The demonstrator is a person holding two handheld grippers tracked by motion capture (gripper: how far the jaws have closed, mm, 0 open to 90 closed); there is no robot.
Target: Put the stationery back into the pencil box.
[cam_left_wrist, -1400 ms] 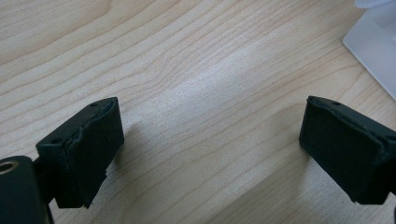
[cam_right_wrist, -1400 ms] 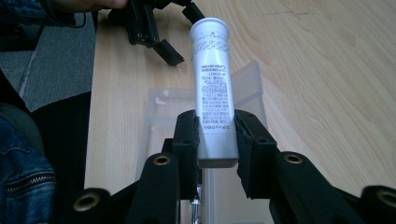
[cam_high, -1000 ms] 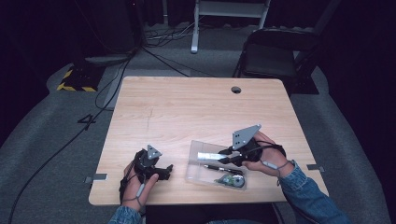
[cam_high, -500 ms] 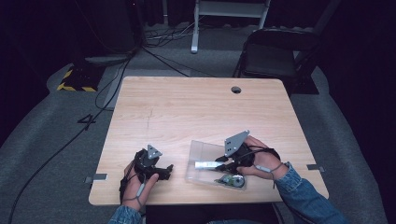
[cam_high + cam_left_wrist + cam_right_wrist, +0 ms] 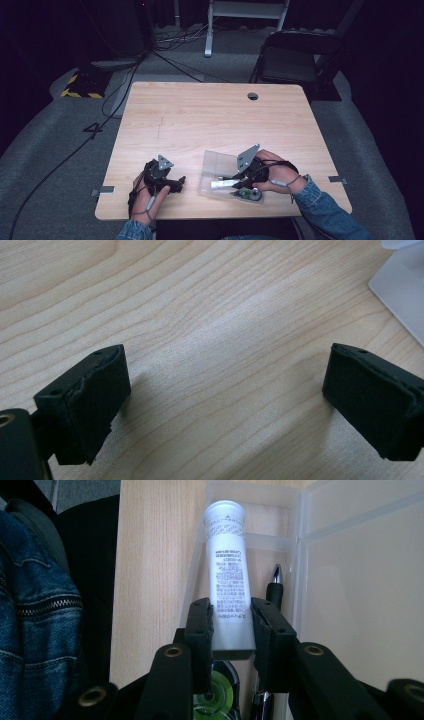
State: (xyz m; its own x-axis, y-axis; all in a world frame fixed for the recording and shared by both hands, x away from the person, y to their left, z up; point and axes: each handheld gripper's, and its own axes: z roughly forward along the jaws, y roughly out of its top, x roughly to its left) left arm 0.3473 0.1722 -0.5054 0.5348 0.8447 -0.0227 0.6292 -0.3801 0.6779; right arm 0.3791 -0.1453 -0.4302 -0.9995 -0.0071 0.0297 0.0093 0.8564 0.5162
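Near the front edge of the tabletop, toward its right corner, lies a clear plastic case with its lid swung open. Clamped in the right tool at its flat crimped end: a white tube, cap pointing away, body level above the case's tray. Beside the tube in the tray, a dark pen; below the jaws, a green-cored tape roller. Judged as the step in hand: laying the tube into the tray, or lifting it out — cannot tell which from here. To do it well: keep the tube parallel to the tray's long wall, keep the grip firm but not crushing, since a soft tube likely dents and slips at the crimp; mind the pen and roller, close enough to be nudged. Left tool released, jaws wide apart over bare wood near the front left corner, case corner just off to one side; ready, if needed, to steady the light case against sliding.
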